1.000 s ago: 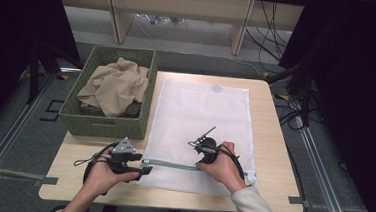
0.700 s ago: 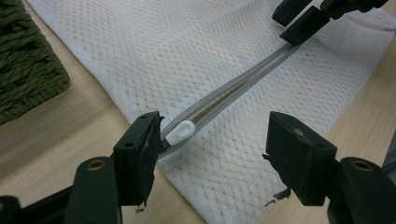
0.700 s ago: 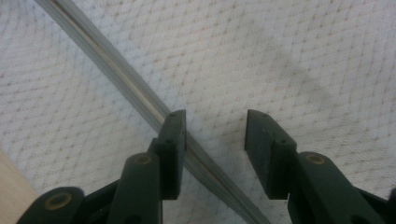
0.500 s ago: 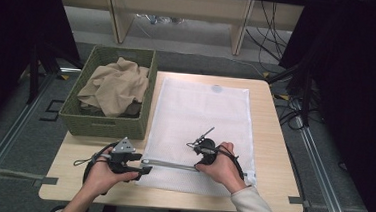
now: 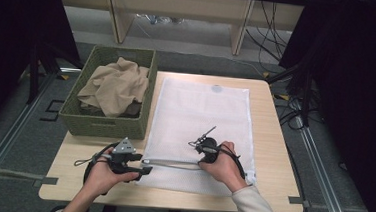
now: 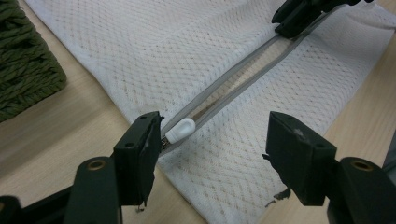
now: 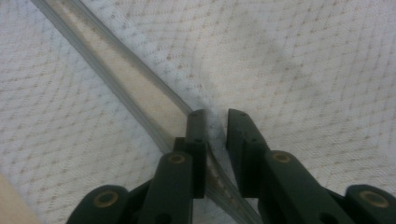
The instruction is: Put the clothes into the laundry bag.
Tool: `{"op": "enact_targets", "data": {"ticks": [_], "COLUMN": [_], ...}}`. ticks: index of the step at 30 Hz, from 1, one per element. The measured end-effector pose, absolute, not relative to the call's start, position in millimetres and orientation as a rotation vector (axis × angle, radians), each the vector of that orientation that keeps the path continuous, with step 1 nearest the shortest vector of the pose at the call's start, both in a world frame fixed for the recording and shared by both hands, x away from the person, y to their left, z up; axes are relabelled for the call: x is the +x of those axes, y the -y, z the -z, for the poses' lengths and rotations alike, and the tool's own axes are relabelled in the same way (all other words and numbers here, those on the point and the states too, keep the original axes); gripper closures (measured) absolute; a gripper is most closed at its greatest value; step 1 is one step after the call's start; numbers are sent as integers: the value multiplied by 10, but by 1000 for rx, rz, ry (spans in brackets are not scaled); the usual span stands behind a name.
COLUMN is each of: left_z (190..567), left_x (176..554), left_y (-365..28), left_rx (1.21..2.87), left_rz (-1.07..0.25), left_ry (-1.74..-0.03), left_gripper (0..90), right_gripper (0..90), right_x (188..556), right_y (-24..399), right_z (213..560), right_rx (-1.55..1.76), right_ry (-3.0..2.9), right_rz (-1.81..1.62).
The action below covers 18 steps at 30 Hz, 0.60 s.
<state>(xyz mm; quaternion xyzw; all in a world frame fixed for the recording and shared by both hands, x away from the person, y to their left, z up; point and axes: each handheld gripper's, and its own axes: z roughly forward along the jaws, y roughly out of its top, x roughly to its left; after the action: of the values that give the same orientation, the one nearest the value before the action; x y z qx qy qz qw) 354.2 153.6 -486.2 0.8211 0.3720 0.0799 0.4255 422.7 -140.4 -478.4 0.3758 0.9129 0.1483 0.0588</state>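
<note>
A white mesh bag lies flat on the table, its grey zipper open along the near edge. My left gripper rests at the zipper's left end, open. In the left gripper view the white zipper pull lies just beside the left jaw of that gripper. My right gripper points down at the zipper's right part. Its jaws have just been closing. In the right gripper view this gripper pinches a ridge of mesh beside the zipper tape.
A green woven basket holding a crumpled tan cloth stands left of the bag. Bare wooden table shows right of the bag. Cables trail on the floor beyond the table's far edge.
Both hands stay where they were in the high view. At that size the right jaws show no clear difference.
</note>
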Motion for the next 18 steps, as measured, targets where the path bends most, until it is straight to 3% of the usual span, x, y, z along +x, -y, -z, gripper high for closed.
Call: {"op": "enact_targets", "data": {"ticks": [5,18], "left_z": [4856,4847], "left_x": [3547,3552], "left_y": [-1549,-1563], "left_rx": [2075,2084], "left_rz": [-204,-212], "left_ry": [-916,-907], "left_gripper": [358,360], "right_gripper": [860,889], "right_x": [4216,4207], "right_y": [1389,1380], "right_z": [4781,4729], "right_rx": [1127,1088], "right_ry": [-2760,-2716], "right_rz": [-434,-458]}}
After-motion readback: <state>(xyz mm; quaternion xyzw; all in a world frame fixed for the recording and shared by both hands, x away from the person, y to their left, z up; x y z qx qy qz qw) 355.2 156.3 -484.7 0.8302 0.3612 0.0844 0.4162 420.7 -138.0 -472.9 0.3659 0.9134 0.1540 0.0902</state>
